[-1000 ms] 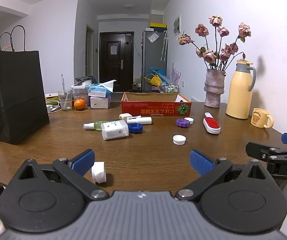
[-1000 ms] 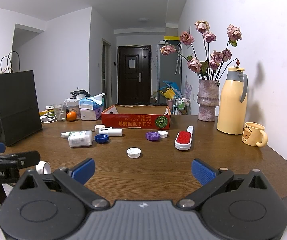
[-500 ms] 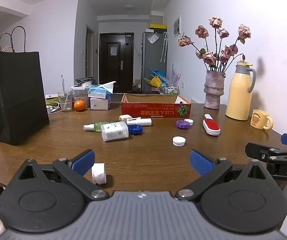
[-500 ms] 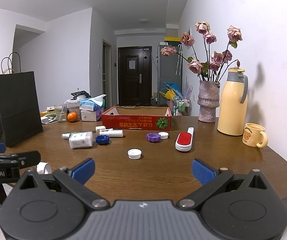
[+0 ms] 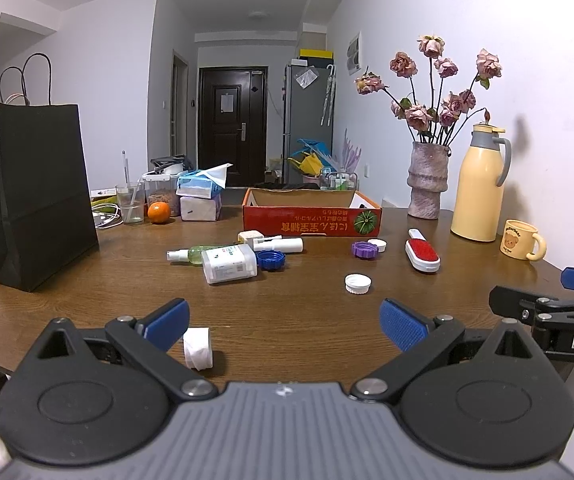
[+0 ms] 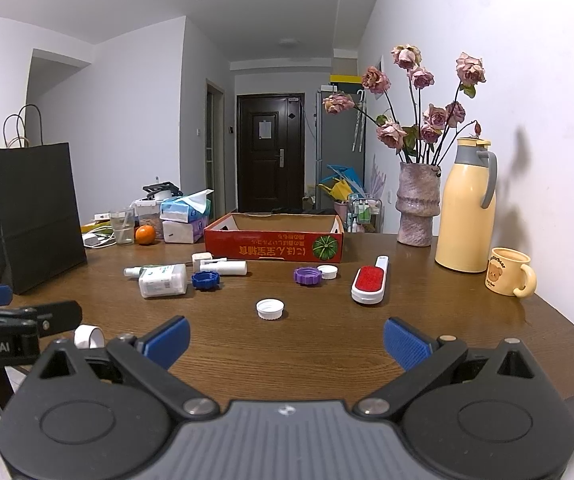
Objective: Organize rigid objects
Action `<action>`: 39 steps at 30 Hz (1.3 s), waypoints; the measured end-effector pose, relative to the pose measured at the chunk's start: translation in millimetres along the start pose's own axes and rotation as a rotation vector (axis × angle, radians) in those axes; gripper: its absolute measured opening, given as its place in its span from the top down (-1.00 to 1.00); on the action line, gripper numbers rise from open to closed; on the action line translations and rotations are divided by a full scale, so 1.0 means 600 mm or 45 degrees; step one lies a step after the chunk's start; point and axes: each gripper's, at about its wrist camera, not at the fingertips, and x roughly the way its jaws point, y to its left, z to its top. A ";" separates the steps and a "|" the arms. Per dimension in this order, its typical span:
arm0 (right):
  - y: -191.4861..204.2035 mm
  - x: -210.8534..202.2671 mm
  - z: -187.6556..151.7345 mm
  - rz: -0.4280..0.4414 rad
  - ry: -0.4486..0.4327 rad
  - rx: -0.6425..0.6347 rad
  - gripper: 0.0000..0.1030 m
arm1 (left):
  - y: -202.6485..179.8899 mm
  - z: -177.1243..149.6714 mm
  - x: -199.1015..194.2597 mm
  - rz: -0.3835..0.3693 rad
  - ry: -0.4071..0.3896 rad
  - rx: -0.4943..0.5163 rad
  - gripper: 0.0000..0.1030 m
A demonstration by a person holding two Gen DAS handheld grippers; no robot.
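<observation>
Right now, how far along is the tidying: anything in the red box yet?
Nothing looks done: no item shows inside the red box, though its floor is hidden. Nothing is in hand; the left gripper and right gripper are open. Left on the table: white bottle, blue cap, purple cap, white cap, red brush.
</observation>
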 end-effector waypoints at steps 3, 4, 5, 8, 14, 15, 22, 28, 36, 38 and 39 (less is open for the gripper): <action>0.000 0.000 -0.002 0.000 0.000 0.000 -1.00 | 0.000 0.000 0.000 0.000 0.000 -0.001 -1.00; 0.000 0.000 -0.002 0.000 0.000 0.000 -1.00 | 0.001 0.000 -0.001 0.000 -0.001 -0.001 -1.00; 0.000 0.000 -0.002 0.000 -0.001 0.000 -1.00 | 0.000 0.000 0.000 0.000 -0.002 -0.001 -1.00; 0.000 0.000 -0.002 0.000 -0.001 0.000 -1.00 | -0.003 0.007 -0.006 0.003 -0.003 -0.002 -1.00; 0.001 0.000 -0.003 -0.001 -0.002 -0.001 -1.00 | -0.003 0.011 -0.007 0.004 -0.002 -0.003 -1.00; 0.000 0.000 -0.003 0.000 -0.002 0.000 -1.00 | -0.003 0.013 -0.007 0.005 -0.002 -0.004 -1.00; 0.004 0.001 0.000 0.003 -0.004 -0.004 -1.00 | -0.001 0.017 -0.004 0.011 0.004 -0.012 -1.00; 0.014 0.022 -0.005 0.020 0.007 -0.023 -1.00 | 0.008 0.003 0.026 0.028 0.023 -0.022 -1.00; 0.012 0.065 -0.008 0.032 0.043 -0.007 -1.00 | 0.023 -0.012 0.067 0.043 0.061 -0.043 -1.00; 0.011 0.075 -0.009 0.035 0.052 -0.001 -1.00 | 0.030 -0.015 0.079 0.051 0.082 -0.059 -1.00; 0.010 0.080 -0.009 0.035 0.057 0.002 -1.00 | 0.034 -0.017 0.085 0.054 0.092 -0.065 -1.00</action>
